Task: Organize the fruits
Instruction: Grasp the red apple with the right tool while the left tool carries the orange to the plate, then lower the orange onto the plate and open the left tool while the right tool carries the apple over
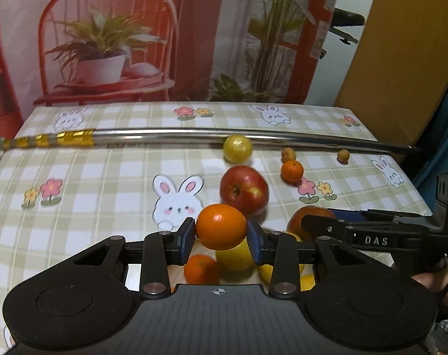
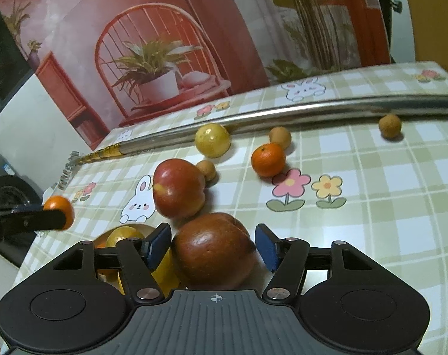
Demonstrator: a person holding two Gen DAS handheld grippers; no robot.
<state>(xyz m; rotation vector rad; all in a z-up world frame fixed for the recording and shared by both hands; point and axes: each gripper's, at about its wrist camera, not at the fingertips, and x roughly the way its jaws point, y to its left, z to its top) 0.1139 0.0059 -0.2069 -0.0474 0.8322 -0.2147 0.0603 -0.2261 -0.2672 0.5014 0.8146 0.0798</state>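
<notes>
Nearest to me, my left tool (image 1: 221,232) is clamped on a round orange mandarin (image 1: 221,226), its blue pads pressed to both flanks, and holds it above a shallow container of gathered fruit that I see only in part: another mandarin (image 1: 200,269) and yellow fruit (image 1: 235,256) lie there. My judgement is that I am mid-delivery; the next move calls for lowering the mandarin into a free spot and spreading the pads.

Right of that container, my right tool (image 2: 213,247) stands wide around a dull red-brown apple (image 2: 213,250); its left pad is close to the skin, the right one clearly apart, so nothing is gripped yet.

Beyond the container, on the checked bunny-print tabletop (image 2: 386,207), lies a shiny red apple (image 2: 178,189), a small tan fruit (image 2: 206,170) touching it, a yellow-green round fruit (image 2: 212,140) against a long metal rod (image 2: 283,111), then a small mandarin (image 2: 268,159) and two more tan fruits (image 2: 280,137) (image 2: 389,125) further right.

Open cloth lies to the right of the container; its left side sits near the tabletop's edge, so I should keep inward.
</notes>
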